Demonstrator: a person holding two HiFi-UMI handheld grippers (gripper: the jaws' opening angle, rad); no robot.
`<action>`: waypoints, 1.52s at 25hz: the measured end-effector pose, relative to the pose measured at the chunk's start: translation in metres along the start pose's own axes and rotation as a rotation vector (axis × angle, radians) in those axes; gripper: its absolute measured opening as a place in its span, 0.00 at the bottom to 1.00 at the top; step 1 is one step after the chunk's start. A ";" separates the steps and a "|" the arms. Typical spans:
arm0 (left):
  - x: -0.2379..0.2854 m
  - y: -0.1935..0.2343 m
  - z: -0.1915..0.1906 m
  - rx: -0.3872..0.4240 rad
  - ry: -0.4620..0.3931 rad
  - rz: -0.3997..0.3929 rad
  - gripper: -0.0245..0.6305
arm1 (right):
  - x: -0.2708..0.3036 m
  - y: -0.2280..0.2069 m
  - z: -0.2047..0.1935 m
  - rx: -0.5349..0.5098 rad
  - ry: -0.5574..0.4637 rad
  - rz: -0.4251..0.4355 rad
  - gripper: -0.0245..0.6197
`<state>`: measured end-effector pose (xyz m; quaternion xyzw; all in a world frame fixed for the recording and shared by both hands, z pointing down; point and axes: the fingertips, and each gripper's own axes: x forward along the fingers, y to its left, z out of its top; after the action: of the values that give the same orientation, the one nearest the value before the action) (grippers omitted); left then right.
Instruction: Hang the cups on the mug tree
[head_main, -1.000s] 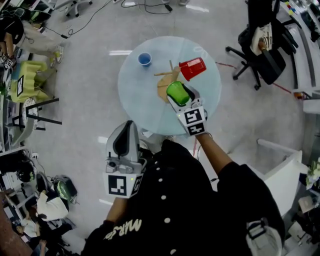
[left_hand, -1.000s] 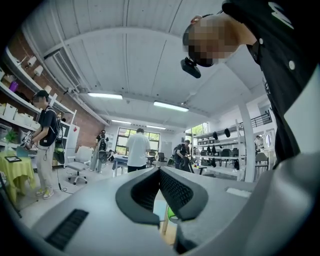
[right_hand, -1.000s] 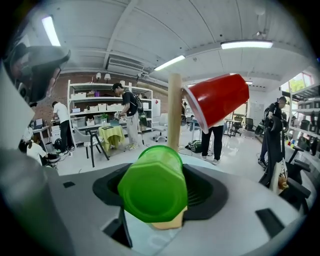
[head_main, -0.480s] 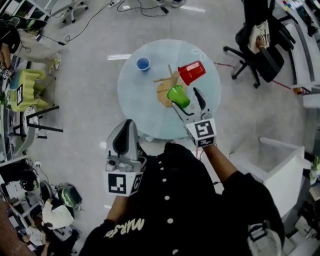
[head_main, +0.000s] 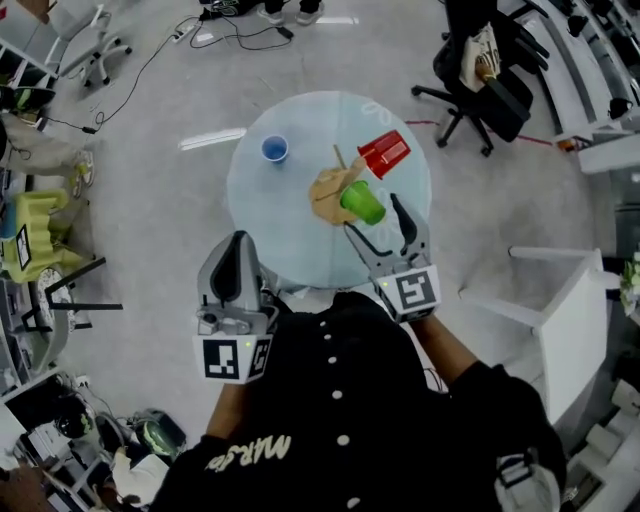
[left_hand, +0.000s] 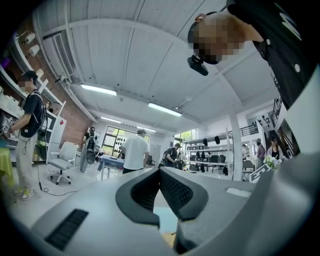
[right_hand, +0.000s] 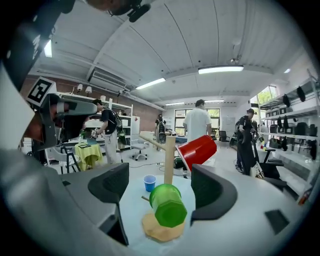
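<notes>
- The right tool (right_hand: 161, 189) is held with its jaws wide apart. They have just been opening, and nothing is pressed by the pads.
- The green cup (right_hand: 167, 205) is seen in line between those jaws but free of them. It hangs tilted, low on the mug tree (right_hand: 169, 160), bottom towards the tool.
- The left tool (head_main: 237, 243) is kept closed and empty, near the edge of the worktop (head_main: 290, 235) and apart from every cup.
- The red cup (right_hand: 196, 151) is hung higher on the tree, slanted up and to the right.
- One free peg (right_hand: 151, 142) is seen reaching out to the left of the post.
- The blue cup (head_main: 274, 149) stands upright on the worktop, mouth up, well apart from the tree on its far left side. It is judged to be the one not yet hung.
- That cup is judged to be small, light and thin-walled: stiff enough to be pinched, but easily squeezed out of round and perhaps slippery.
- It would best be taken across the side wall, near the bottom and with gentle pressure, so that the mouth is left clear for the peg.
</notes>
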<state>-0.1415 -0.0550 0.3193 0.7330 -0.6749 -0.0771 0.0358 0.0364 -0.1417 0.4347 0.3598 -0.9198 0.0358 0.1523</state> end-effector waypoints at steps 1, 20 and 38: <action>0.002 0.007 0.002 -0.003 0.002 -0.004 0.04 | 0.002 0.004 0.005 0.000 -0.007 -0.010 0.63; -0.010 0.079 0.003 0.008 0.043 -0.055 0.04 | 0.055 0.112 0.003 0.050 0.011 0.042 0.61; 0.000 0.158 -0.026 0.013 0.120 -0.057 0.04 | 0.204 0.152 -0.055 0.177 0.100 0.001 0.62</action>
<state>-0.2931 -0.0703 0.3697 0.7554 -0.6509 -0.0296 0.0695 -0.1937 -0.1527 0.5561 0.3693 -0.9044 0.1349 0.1655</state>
